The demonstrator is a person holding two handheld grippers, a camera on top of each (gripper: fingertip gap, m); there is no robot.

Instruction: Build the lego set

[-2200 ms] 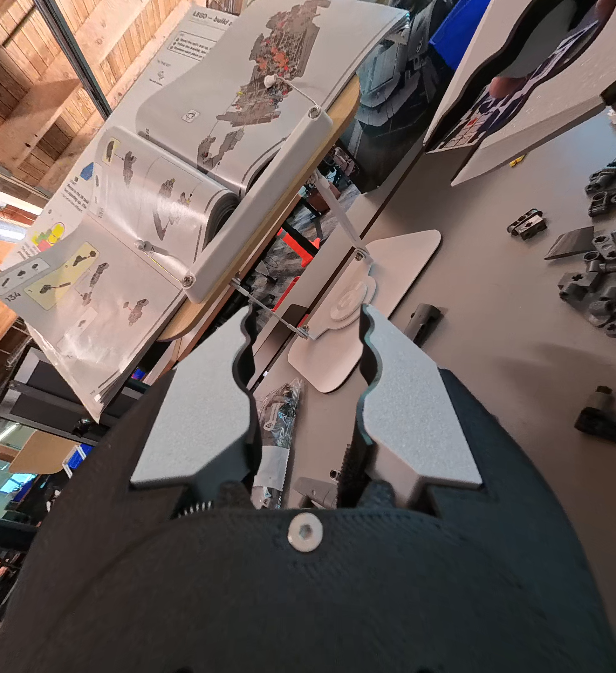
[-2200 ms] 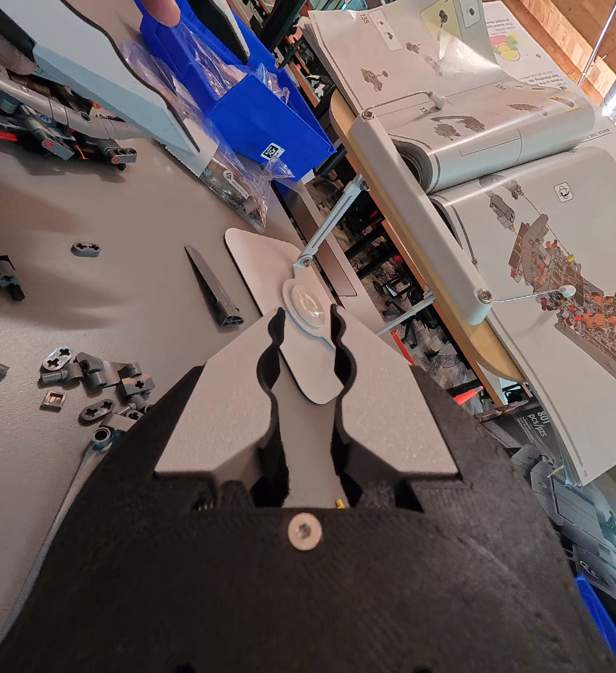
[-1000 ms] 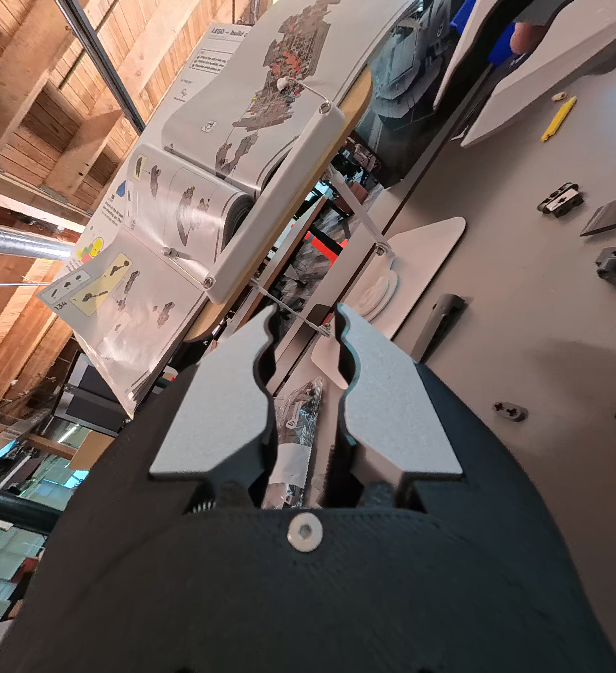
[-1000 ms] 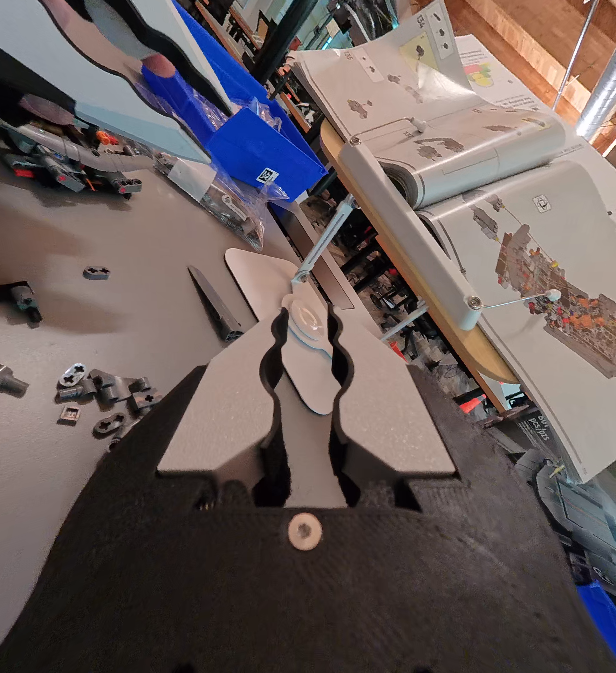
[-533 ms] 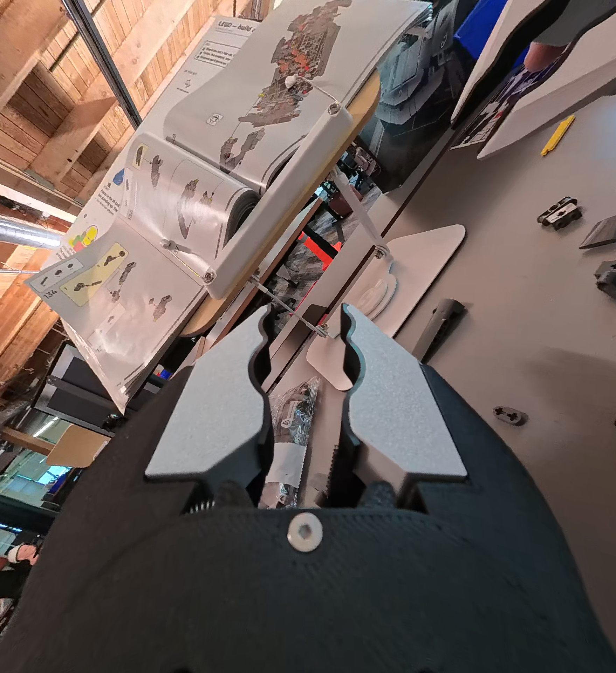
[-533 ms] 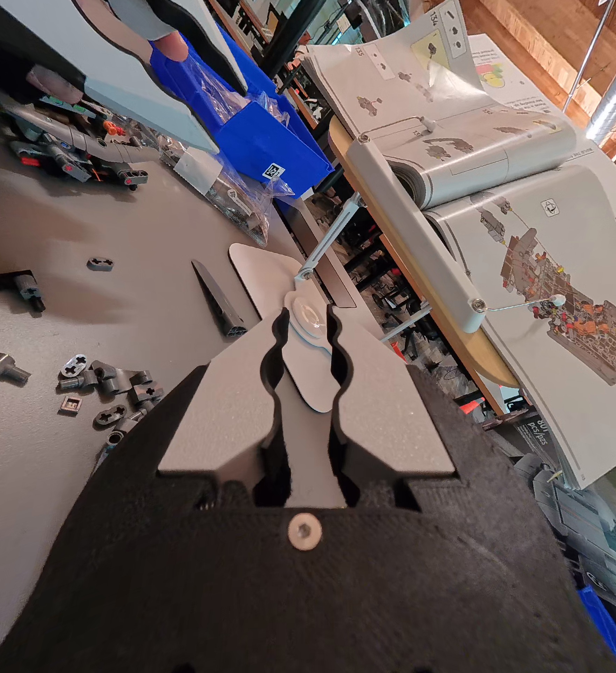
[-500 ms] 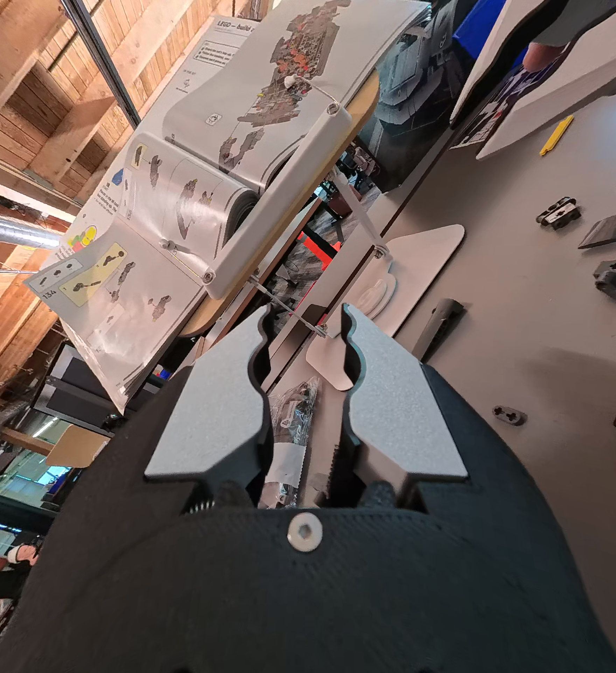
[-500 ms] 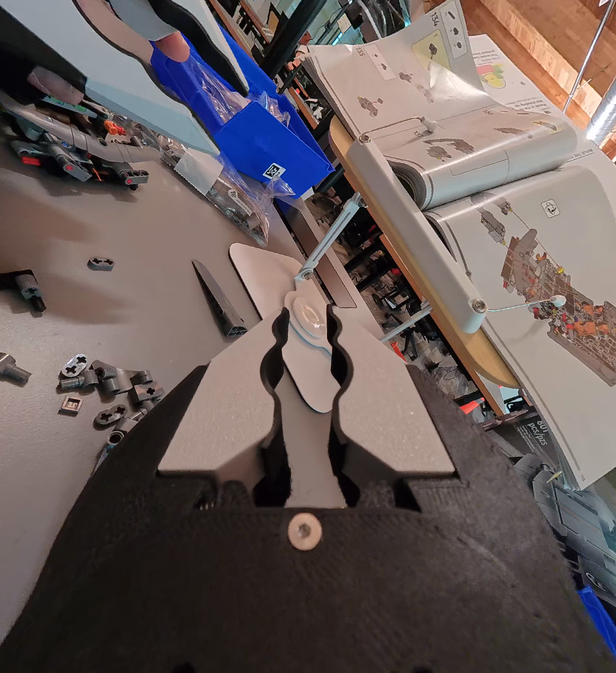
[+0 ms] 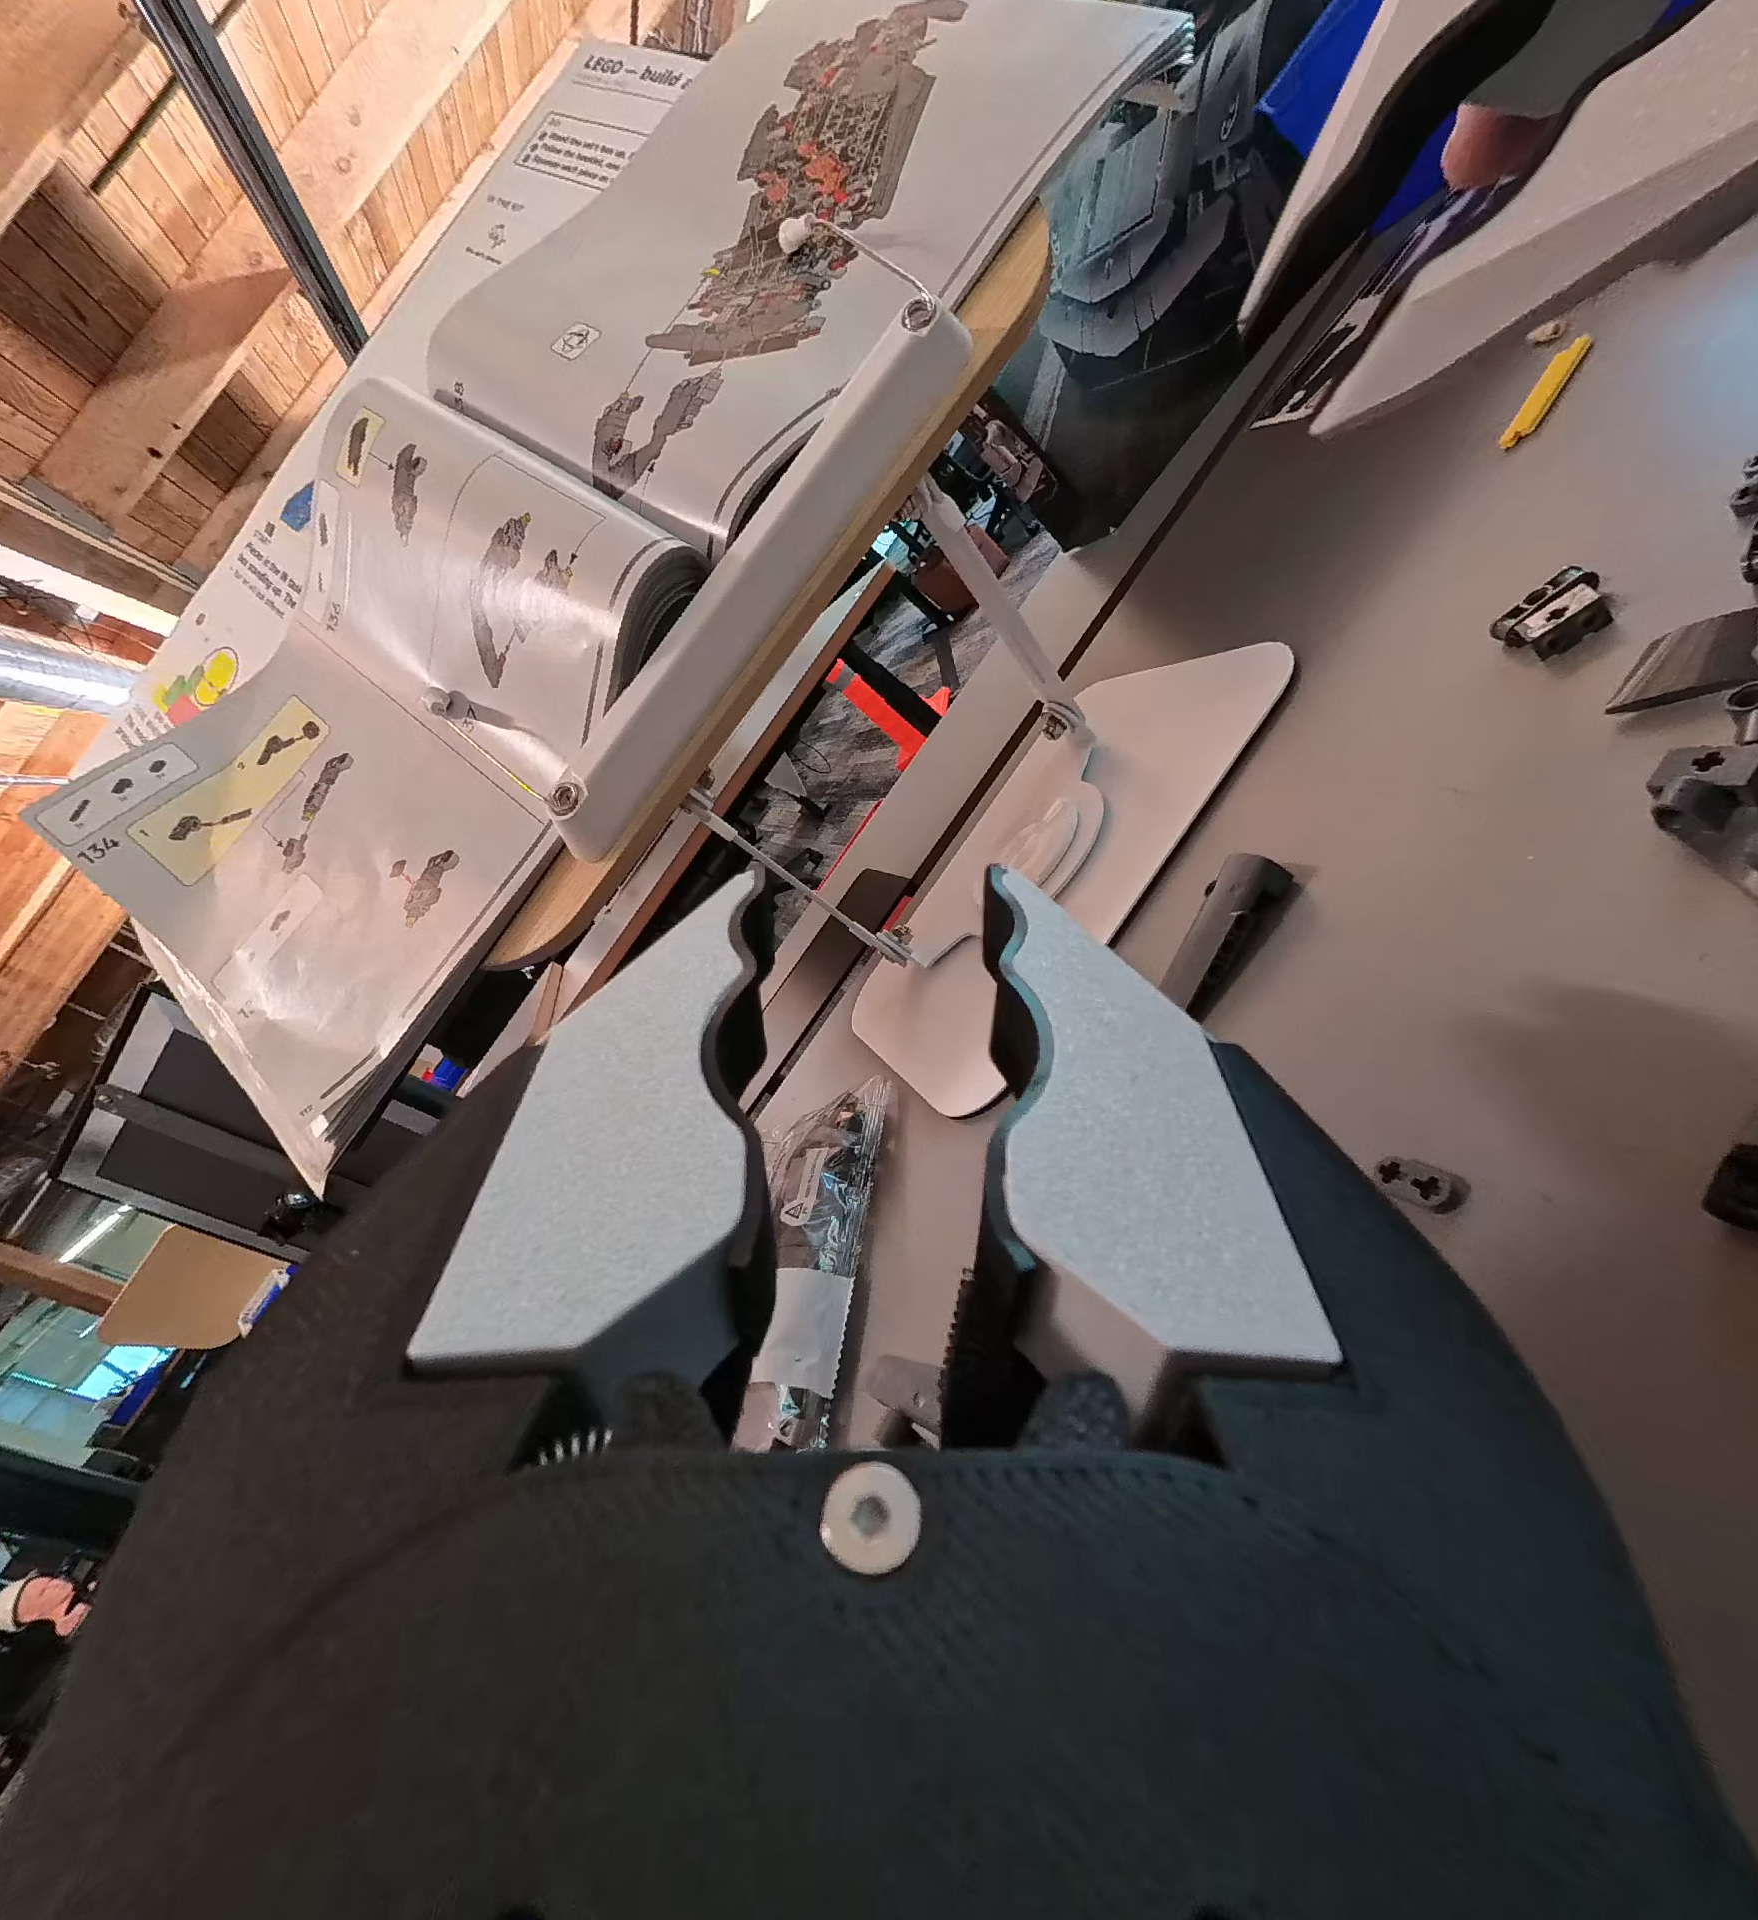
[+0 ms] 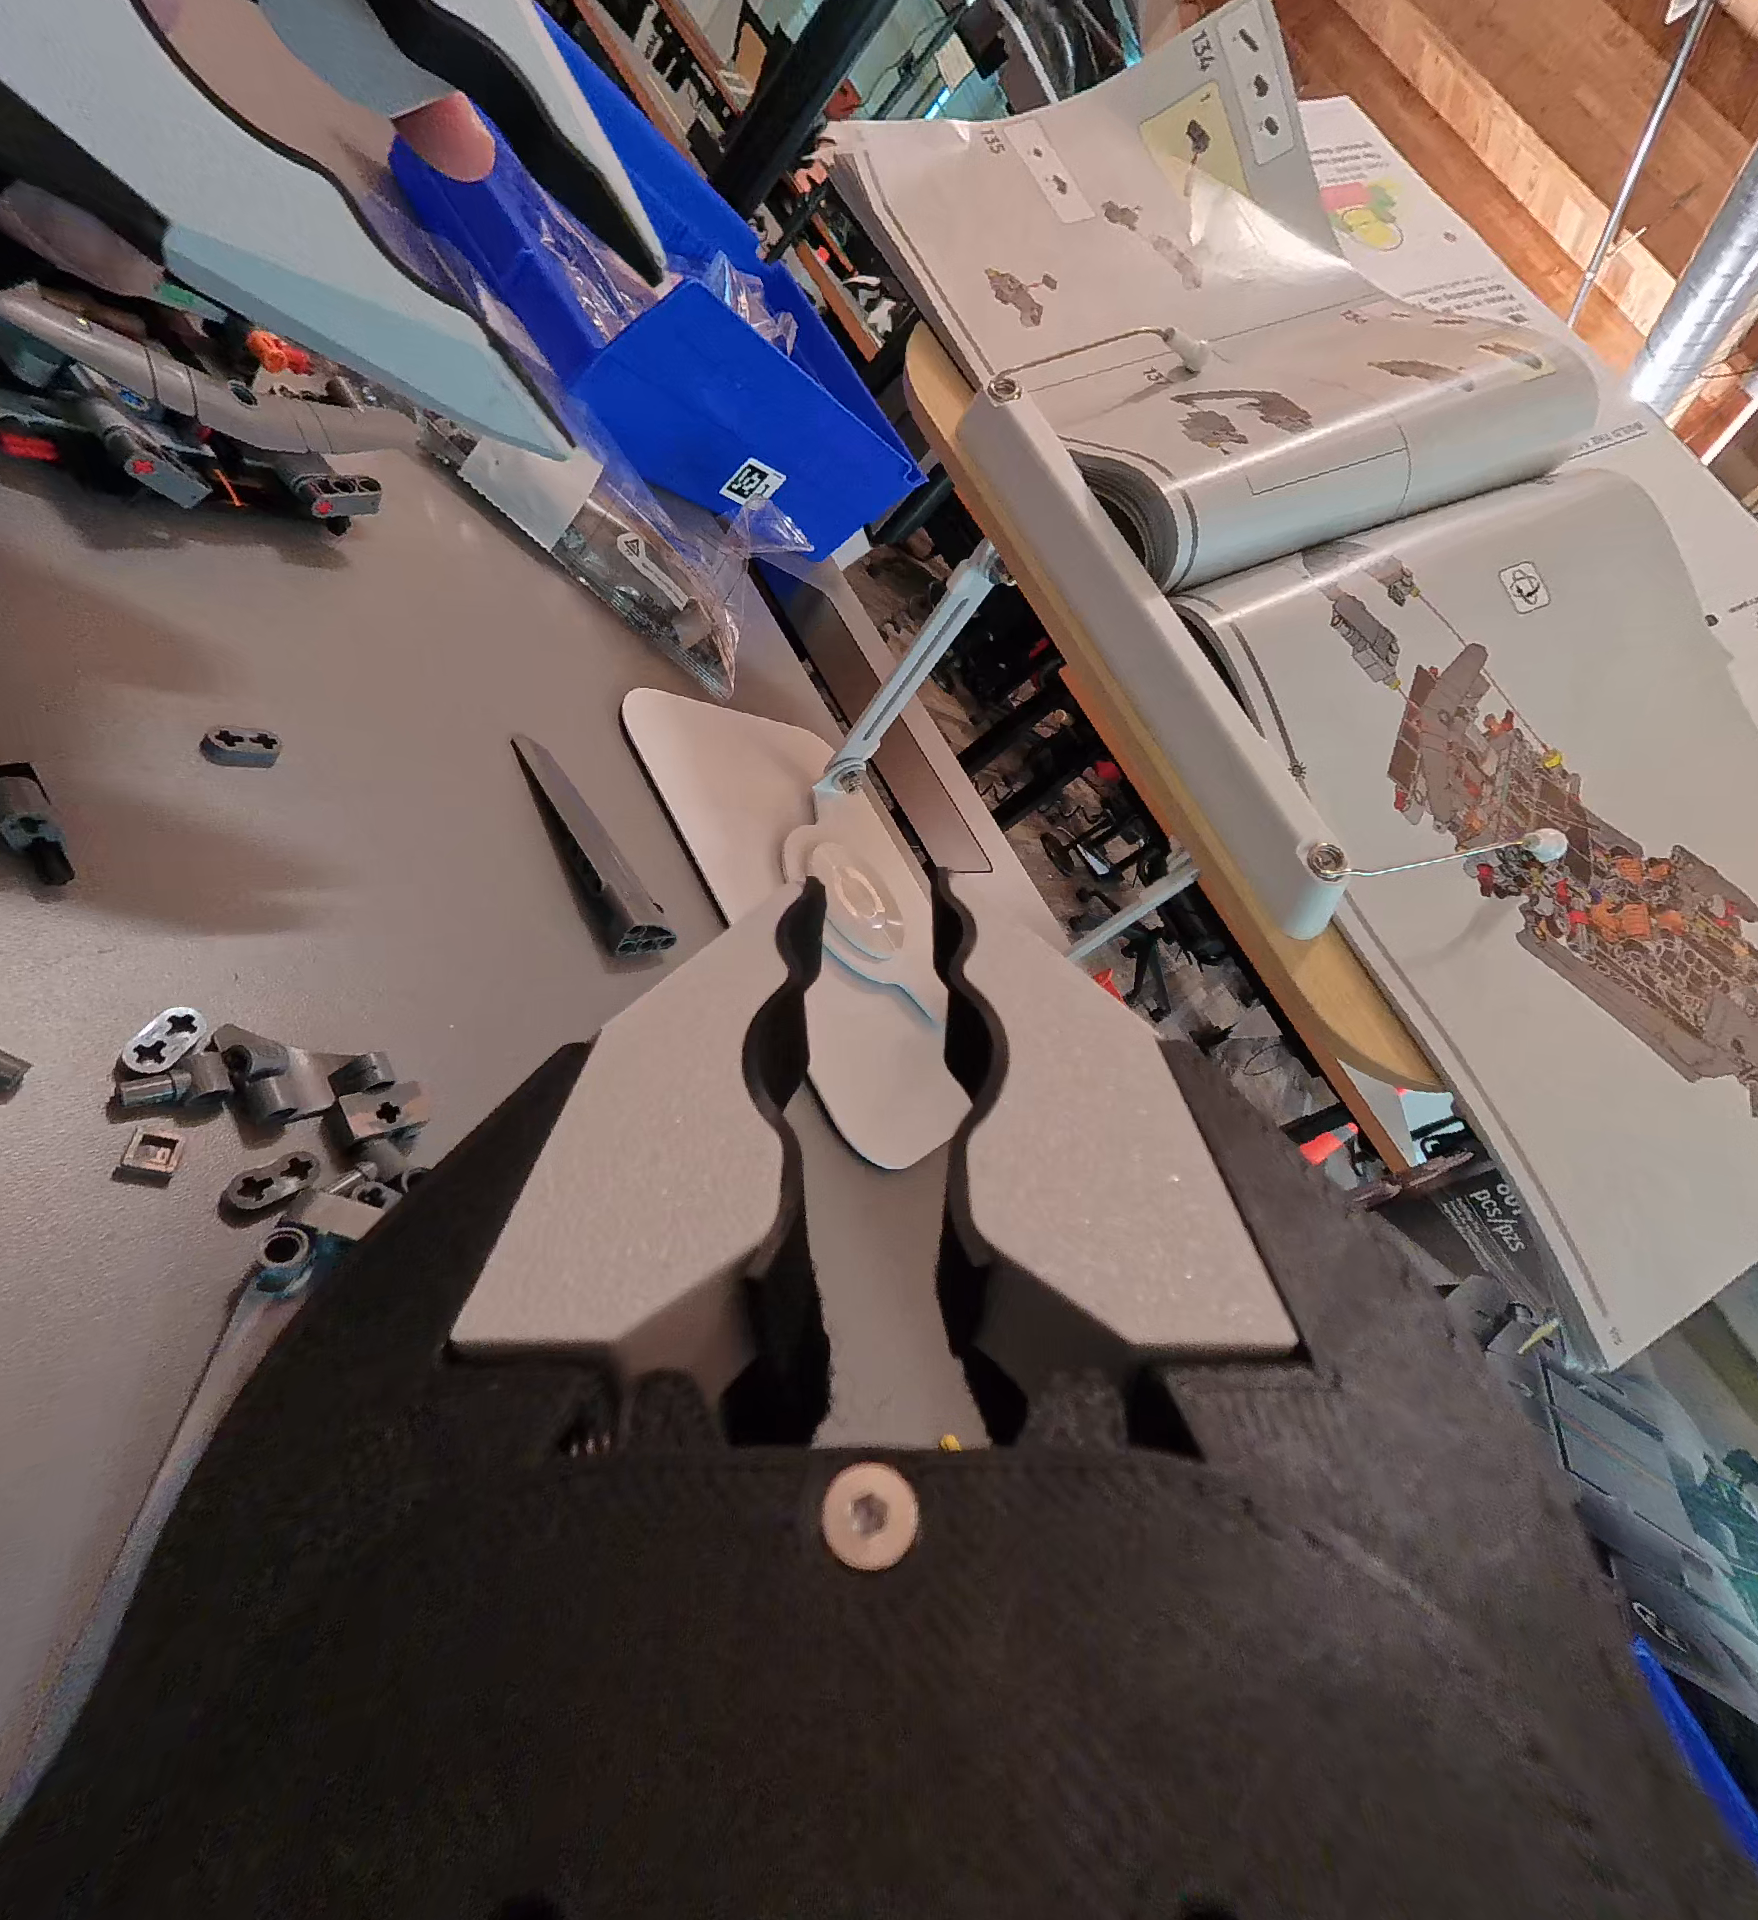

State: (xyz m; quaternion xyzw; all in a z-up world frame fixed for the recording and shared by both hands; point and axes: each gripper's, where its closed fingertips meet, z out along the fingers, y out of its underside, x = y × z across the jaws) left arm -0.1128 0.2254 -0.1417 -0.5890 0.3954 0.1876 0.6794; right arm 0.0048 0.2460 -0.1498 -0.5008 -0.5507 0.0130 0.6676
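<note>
While both tongs hang above the grey table [image 9: 1477, 987], each stands parted with nothing between its pads: left gripper [image 9: 870, 914] wider, right gripper [image 10: 875, 894] narrower. Under the left lies a clear parts bag [image 9: 823, 1174]. Beyond both sits the white stand base [image 10: 729, 769]; farther off, the open instruction booklet [image 9: 501, 582].

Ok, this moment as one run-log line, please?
left gripper: open, empty, above clear parts bag | right gripper: open, empty, over white book-stand base | grey building pieces loose on table
</note>
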